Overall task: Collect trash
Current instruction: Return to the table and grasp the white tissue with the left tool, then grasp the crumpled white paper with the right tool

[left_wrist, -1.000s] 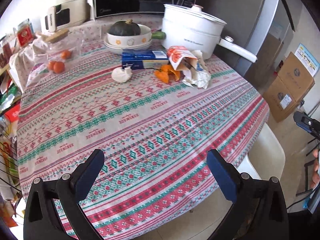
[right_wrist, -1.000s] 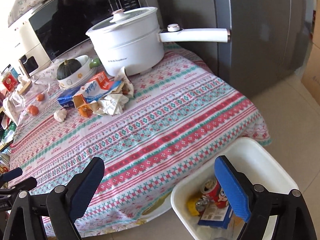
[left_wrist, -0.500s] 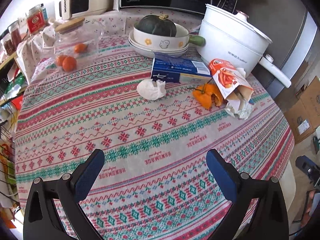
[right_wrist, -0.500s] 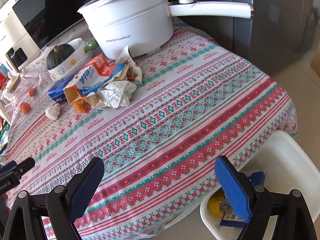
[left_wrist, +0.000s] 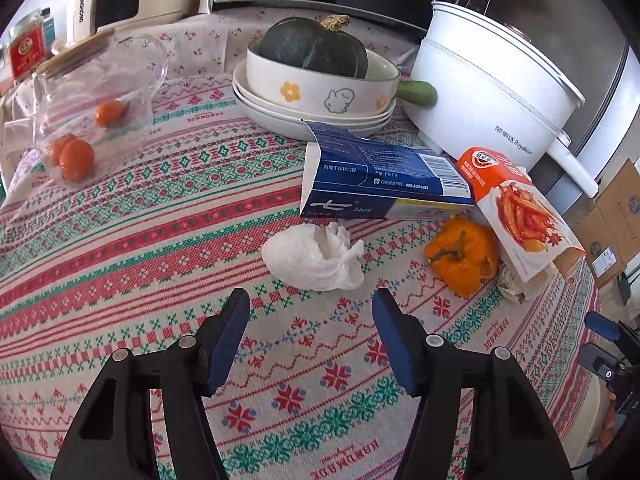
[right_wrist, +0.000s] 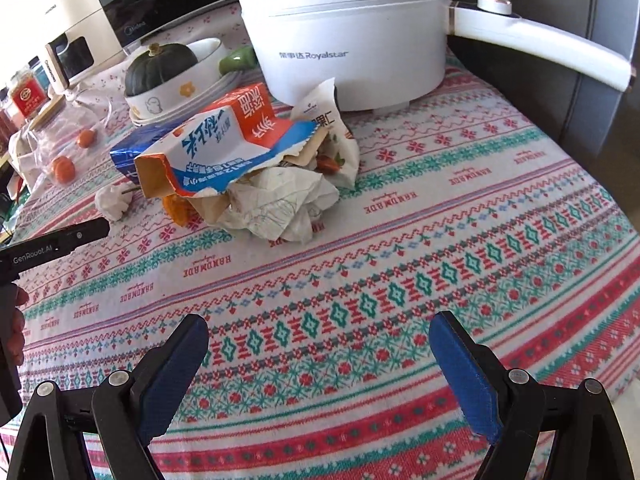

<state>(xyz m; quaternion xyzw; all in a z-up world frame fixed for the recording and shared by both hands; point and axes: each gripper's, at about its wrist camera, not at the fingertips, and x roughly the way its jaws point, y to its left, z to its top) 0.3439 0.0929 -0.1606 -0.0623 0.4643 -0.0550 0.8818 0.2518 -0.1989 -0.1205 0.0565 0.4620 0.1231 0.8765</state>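
Trash lies in a loose cluster toward the far side of the round worktop (left_wrist: 120, 280), which is covered with a red, green and white patterned cloth. Nearest the left gripper (left_wrist: 311, 300) sits a crumpled white tissue (left_wrist: 316, 258), just beyond its blue pads; the jaws are closing, with nothing between them yet and only cloth beneath. Behind the tissue lies a blue and white box (left_wrist: 384, 184) on its side, and to its right an orange peel (left_wrist: 460, 258) rests beside an orange snack packet (left_wrist: 520, 216) that leans over crumpled wrappers. From the right wrist view the same heap shows a flattened milk carton (right_wrist: 224, 148) lying on top of crumpled paper (right_wrist: 280, 204), with the peel half hidden under the carton's torn end. The right gripper (right_wrist: 318, 328) hovers over bare cloth well short of the heap, its jaws wide apart and empty. Behind the trash stand a white electric pot (right_wrist: 348, 40) with a long handle, a stack of bowls holding a dark green squash (left_wrist: 314, 46), and a glass jar (left_wrist: 100, 100) with small oranges inside. At the left edge of the right wrist view, a person's hand (right_wrist: 16, 320) grips the handle of the left gripper.
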